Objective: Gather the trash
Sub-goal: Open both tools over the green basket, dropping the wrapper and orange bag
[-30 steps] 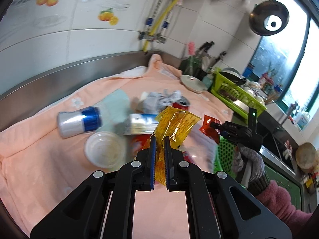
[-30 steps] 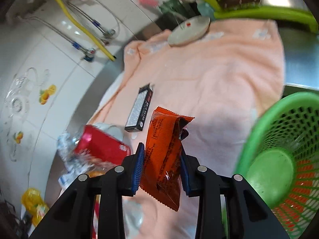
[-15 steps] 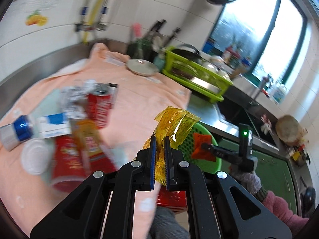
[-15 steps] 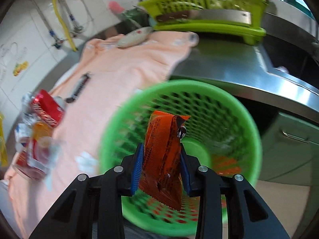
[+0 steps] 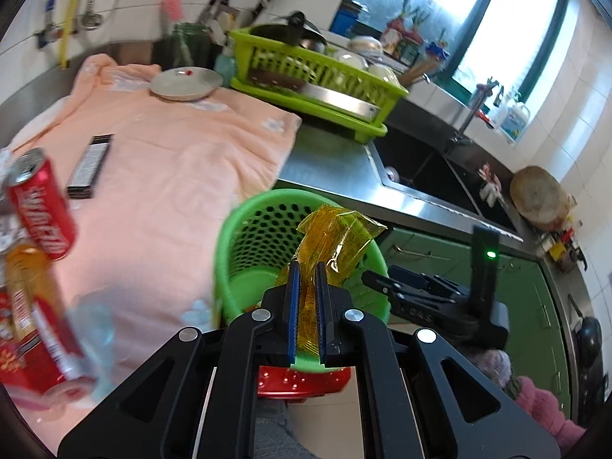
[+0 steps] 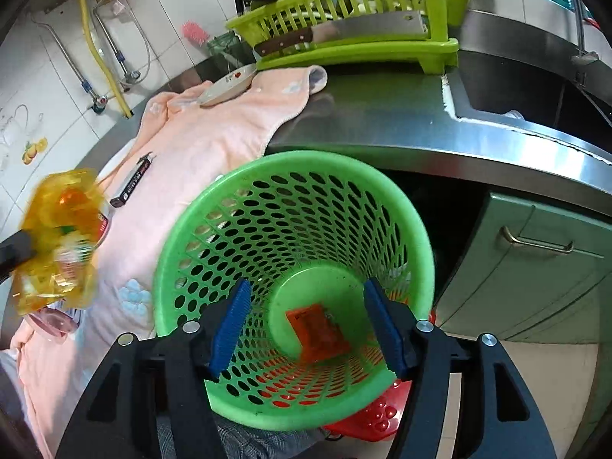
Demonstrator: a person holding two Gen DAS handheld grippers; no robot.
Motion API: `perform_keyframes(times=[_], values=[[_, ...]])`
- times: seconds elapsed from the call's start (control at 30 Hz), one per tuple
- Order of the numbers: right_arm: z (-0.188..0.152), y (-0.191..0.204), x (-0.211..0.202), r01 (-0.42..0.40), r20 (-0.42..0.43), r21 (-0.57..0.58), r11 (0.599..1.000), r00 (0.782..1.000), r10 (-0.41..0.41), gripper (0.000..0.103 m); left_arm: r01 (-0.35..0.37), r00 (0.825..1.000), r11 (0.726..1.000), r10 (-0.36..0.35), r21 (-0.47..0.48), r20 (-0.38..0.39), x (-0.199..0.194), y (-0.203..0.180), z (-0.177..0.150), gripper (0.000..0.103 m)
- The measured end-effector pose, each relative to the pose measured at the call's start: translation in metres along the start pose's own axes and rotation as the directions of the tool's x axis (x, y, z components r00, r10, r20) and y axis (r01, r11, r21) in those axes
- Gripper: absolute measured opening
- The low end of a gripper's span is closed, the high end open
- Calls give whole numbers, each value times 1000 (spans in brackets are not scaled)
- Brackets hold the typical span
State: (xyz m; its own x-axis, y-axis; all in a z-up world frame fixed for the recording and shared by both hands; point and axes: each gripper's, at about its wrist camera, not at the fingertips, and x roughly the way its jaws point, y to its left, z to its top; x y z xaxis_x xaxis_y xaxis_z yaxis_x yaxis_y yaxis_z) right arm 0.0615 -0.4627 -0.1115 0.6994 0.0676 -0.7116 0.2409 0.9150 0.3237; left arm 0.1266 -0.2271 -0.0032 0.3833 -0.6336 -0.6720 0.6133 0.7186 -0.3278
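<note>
A green mesh basket (image 6: 294, 176) stands beside the counter, its mouth tilted toward me. An orange wrapper (image 6: 319, 331) lies on its bottom. My right gripper (image 6: 306, 306) hovers over the basket mouth, its jaws opening, nothing between them. My left gripper (image 5: 308, 283) is shut on a yellow wrapper (image 5: 336, 237) above the near rim of the basket (image 5: 264, 201); the same yellow wrapper (image 6: 57, 237) shows blurred at the left of the right wrist view. The right gripper (image 5: 373, 279) reaches in from the right.
A pink towel (image 5: 172, 153) covers the counter, with a red can (image 5: 40, 214), a black-and-white packet (image 5: 90, 166), more red wrappers (image 5: 26, 340) and a plate (image 5: 185, 84). A green dish rack (image 6: 355, 19) with a cleaver, a sink (image 5: 420, 168) and green cabinets (image 6: 535, 267) lie beyond.
My right gripper has let go of the orange wrapper, which dropped to the basket's bottom. My left gripper carried the yellow wrapper from over the trash pile to above the basket.
</note>
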Motion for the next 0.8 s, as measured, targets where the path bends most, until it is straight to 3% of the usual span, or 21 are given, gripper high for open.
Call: perform_keyframes(times=[0.37,0.43,0.5,0.6,0.8], values=[[-9,0,-32,8,83,-30,1000,997,-6,71,3,995,1000,-4,-3,-98,68,-10,0,12],[-8,-1,-35,7,90,-25,1000,996,-4,71,9,995,1000,-10,-12,-104,72,-7,-2,19],[-7,-2,-39,9,98,-19,1000,995,-7,71,18,994,1000,-20,-21,-104,73,-4,-5,20],[-7,-2,-43,14,111,-19,1000,994,-12,72,13,994,999,-17,-31,-105,74,-2,-7,33],[-5,8,-52,10,134,-33,999,991,-6,74,4,997,999,-6,-37,-71,53,5,-12,33]])
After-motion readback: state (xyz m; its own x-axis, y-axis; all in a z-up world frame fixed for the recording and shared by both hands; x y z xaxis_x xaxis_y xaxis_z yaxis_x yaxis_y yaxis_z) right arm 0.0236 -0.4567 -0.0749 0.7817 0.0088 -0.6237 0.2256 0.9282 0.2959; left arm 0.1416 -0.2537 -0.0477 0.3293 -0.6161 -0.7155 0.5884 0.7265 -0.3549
